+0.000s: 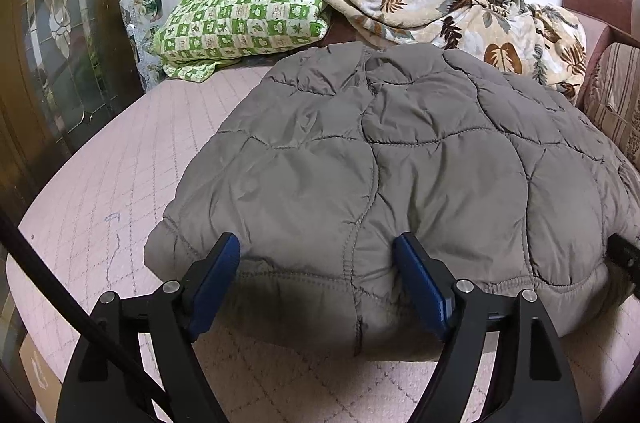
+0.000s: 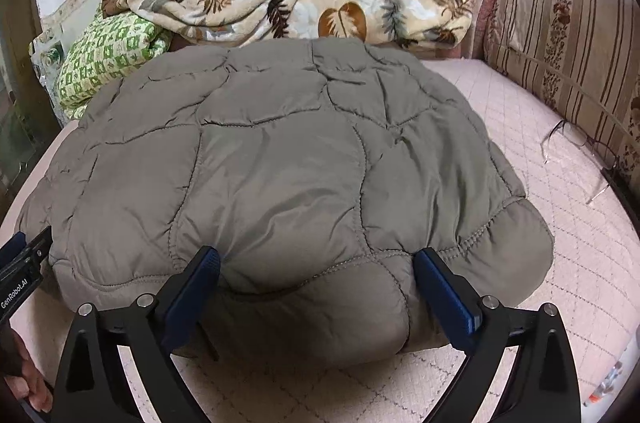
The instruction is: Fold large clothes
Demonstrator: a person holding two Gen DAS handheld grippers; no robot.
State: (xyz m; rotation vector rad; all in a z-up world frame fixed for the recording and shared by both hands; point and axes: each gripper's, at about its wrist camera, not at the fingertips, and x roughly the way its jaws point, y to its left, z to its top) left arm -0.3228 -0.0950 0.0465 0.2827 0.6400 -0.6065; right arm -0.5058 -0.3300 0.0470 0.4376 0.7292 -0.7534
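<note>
Item: grey quilted jacket (image 1: 400, 151), folded, flat on bed (image 1: 120, 183), centre, near hem bulging between my claws. 
My left claw (image 1: 320, 263): jaws wide, straddling near-left hem, pads not pressing, nothing gripped. 
My right claw (image 2: 316, 271): jaws at widest, straddling near-right hem, nothing gripped. 
Far side: green checked pillow (image 1: 240, 19) left, leaf-print blanket (image 1: 460, 7) right of it. Striped cushion (image 2: 560, 55) along right edge.
</note>
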